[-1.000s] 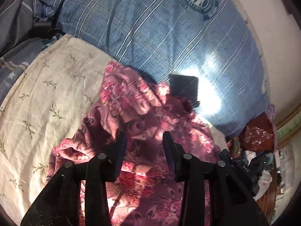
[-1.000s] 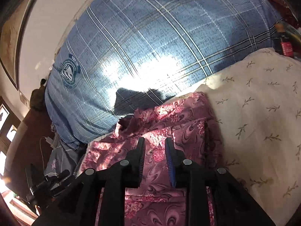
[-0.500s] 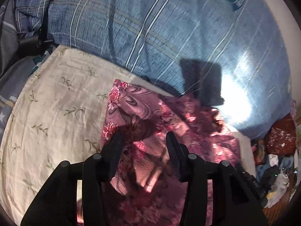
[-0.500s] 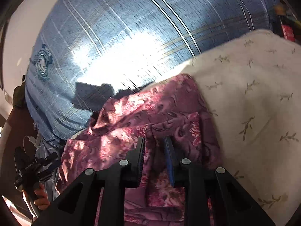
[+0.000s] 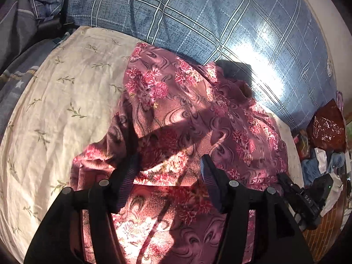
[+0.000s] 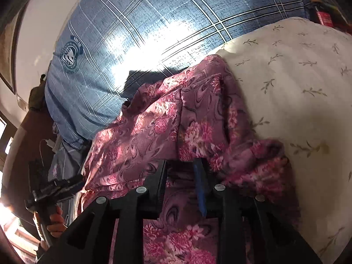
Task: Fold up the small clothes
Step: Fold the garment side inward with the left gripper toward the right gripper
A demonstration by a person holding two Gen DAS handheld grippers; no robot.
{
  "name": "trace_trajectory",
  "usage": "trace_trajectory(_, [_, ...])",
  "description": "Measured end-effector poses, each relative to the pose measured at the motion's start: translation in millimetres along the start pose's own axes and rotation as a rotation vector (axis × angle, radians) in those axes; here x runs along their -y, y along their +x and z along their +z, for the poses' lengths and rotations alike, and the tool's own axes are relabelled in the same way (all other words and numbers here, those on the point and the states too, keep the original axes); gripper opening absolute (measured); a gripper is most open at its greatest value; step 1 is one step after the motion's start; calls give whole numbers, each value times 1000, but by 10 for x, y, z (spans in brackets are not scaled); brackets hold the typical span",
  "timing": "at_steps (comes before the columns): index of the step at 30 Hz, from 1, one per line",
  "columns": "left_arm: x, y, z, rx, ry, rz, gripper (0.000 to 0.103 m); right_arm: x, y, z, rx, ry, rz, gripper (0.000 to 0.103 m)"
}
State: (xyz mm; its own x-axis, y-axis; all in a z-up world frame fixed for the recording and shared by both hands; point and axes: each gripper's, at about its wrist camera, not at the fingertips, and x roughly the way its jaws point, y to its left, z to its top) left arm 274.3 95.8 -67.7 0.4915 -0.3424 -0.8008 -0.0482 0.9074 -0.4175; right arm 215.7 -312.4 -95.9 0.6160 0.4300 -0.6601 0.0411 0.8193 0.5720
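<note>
1. Garment (image 5: 189, 118): pink floral cloth, lying rumpled on the cream pillow (image 5: 55, 110), its far edge against the blue plaid cover (image 5: 198, 15).
2. We see a folded-over flap across the middle and loose bunches at the near left and far right. Only partly folded, we judge.
3. Left gripper (image 5: 168, 171): fingers spread and opening, hovering over the flap's near edge. Cloth shows between them, but the pads don't press on it.
4. Right gripper (image 6: 180, 173): fingers narrowly apart and opening. The tips sit under a draped fold that hides them, so we cannot tell if any cloth is pinched.
5. In the right view we see the other gripper and the hand (image 6: 55, 222) holding it, off to the low left beside the bed.
6. Handling, our read: thin, light, very limp, with a slight sheen, so possibly slippery. It won't hold a shape and creases wherever it's dropped.
7. Where to hold: pinch an edge or corner, through both layers at the fold line, one gripper at each end of the same edge. A mid-panel grab would just bunch it.
8. Risk: layers sliding apart when lifted. The soft pillow gives little backing.
</note>
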Motion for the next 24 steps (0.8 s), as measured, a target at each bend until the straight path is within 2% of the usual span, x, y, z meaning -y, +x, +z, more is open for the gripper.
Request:
trace_trajectory(2, [-31, -156, -59, -19, -23, -19, 57, -47, -110, 29, -21, 29, -24, 29])
trace_trajectory(4, [-100, -360, -150, -36, -38, -68, 57, -121, -347, 21, -16, -9, -35, 30])
trace_trajectory(6, [-160, -600, -280, -29, -13, -42, 57, -121, -653, -26, -13, -57, -64, 38])
trace_trajectory(7, [-188, -694, -351, -24, 2, -26, 58, -94, -801, -80, -10, -74, -86, 46])
trace_trajectory(8, [-213, -784, -411, -29, 14, -12, 58, -44, -939, -158, -7, -85, -108, 48])
trace_trajectory(13, [-643, -1069, -883, -91, -15, 29, 59, 360, -1416, -627, -61, -76, -194, 48])
trace_trajectory(16, [-859, -1076, -1153, -148, -58, 18, 59, 599, -1606, -896, -96, -31, -185, 48])
trace_trajectory(21, [-1094, -1028, -1605, -255, -147, -94, 62, 792, -1754, -1274, -152, 1, -149, 48])
trace_trajectory(24, [-1096, -1070, -1748, -251, -158, -120, 63, 781, -1761, -1451, -200, -20, -99, 48])
